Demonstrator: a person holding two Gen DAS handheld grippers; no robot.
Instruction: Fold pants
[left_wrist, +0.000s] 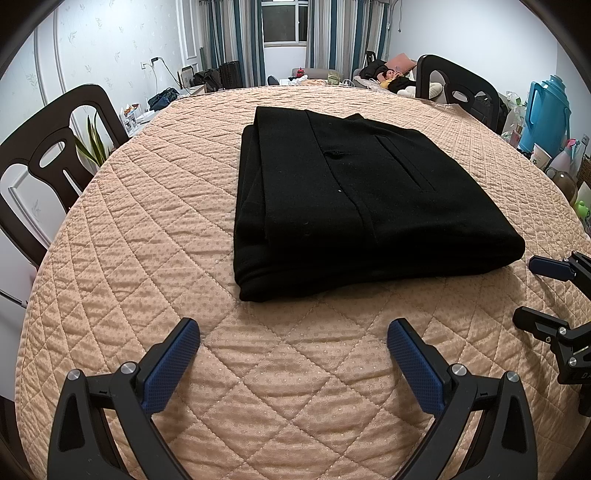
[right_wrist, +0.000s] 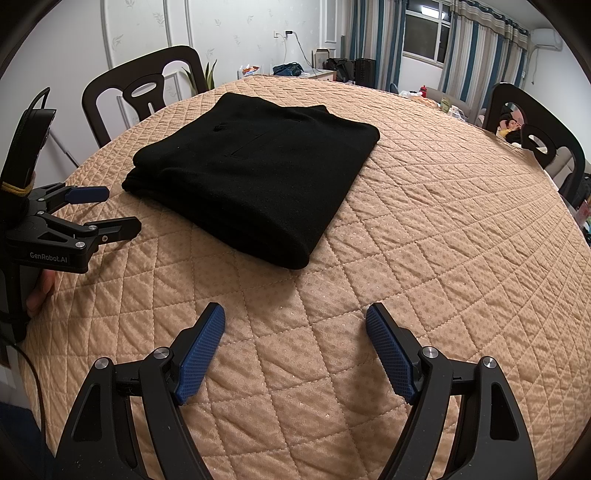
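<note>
Lighting even, image quality good, both wrist views.
Bright indoor light from overhead; window (left_wrist: 284, 22) dark. Soft shadow under the tongs on the tabletop (right_wrist: 424, 221). Black pants (left_wrist: 354, 199) lose fold detail. Strong fisheye bending and dark vignette at edges; focus sharp.

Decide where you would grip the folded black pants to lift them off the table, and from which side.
Grip the pants at the thick near edge, where the stacked layers show as a rounded fold facing the grippers. Come in low from the near side, one finger sliding under the stack along the quilted cover. The open left gripper and right gripper each probably take a near corner.
</note>
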